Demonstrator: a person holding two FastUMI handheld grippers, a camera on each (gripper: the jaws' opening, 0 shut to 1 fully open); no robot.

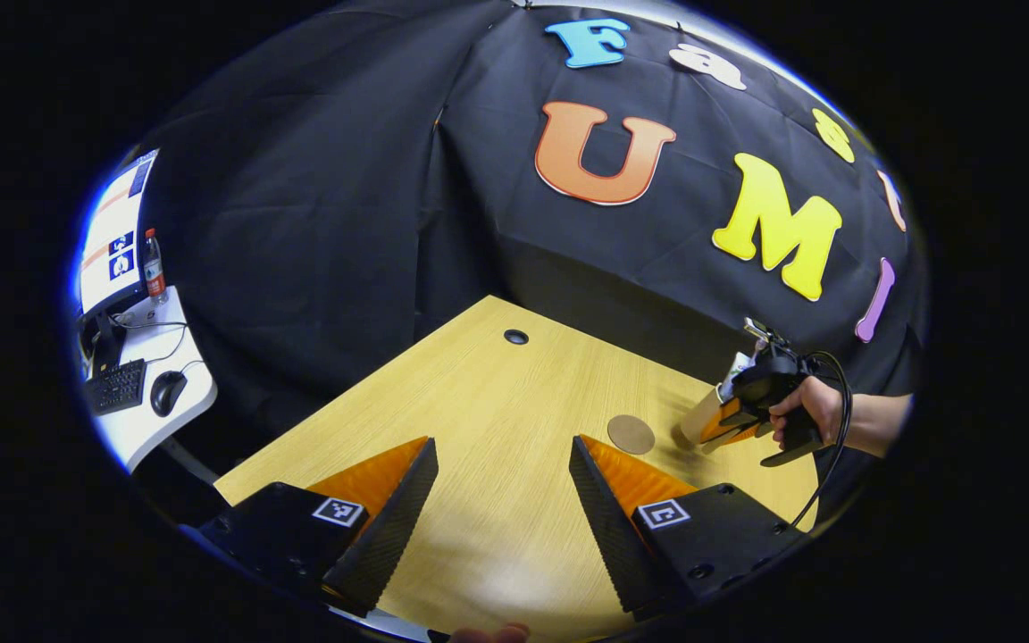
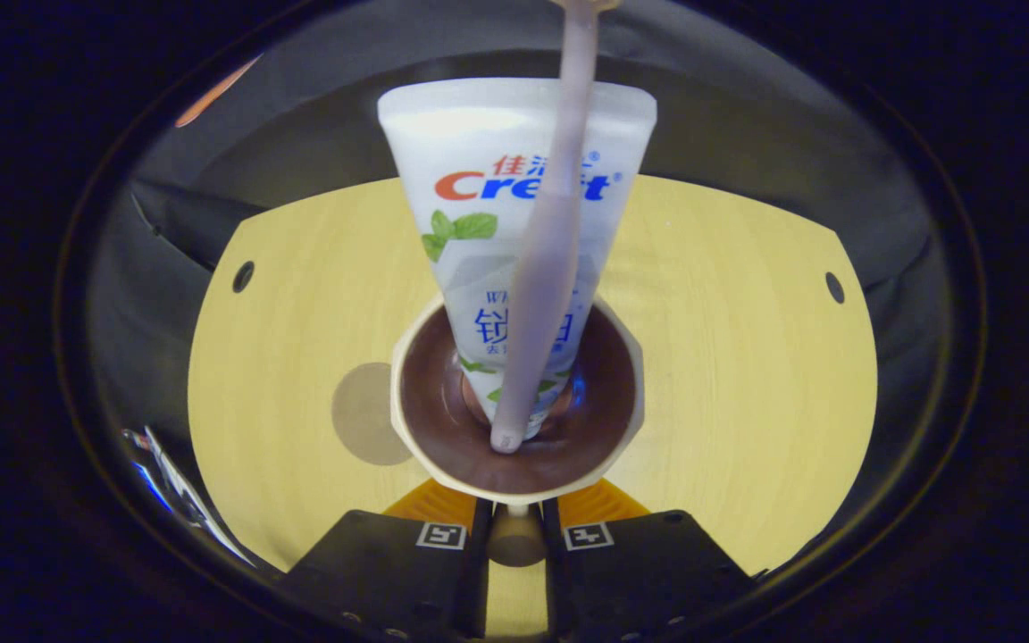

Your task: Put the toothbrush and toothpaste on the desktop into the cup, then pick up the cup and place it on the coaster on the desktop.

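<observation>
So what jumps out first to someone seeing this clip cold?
In the right gripper view, the toothpaste tube and toothbrush stand in the cup, dead centre above the closed jaws. The round coaster lies bare just left of it. In the left gripper view, open jaws hover over the desktop.

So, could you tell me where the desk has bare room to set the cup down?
The desk is bare between the cable hole and the left gripper. It is crowded at the coaster, where the right gripper holds the cup.
</observation>
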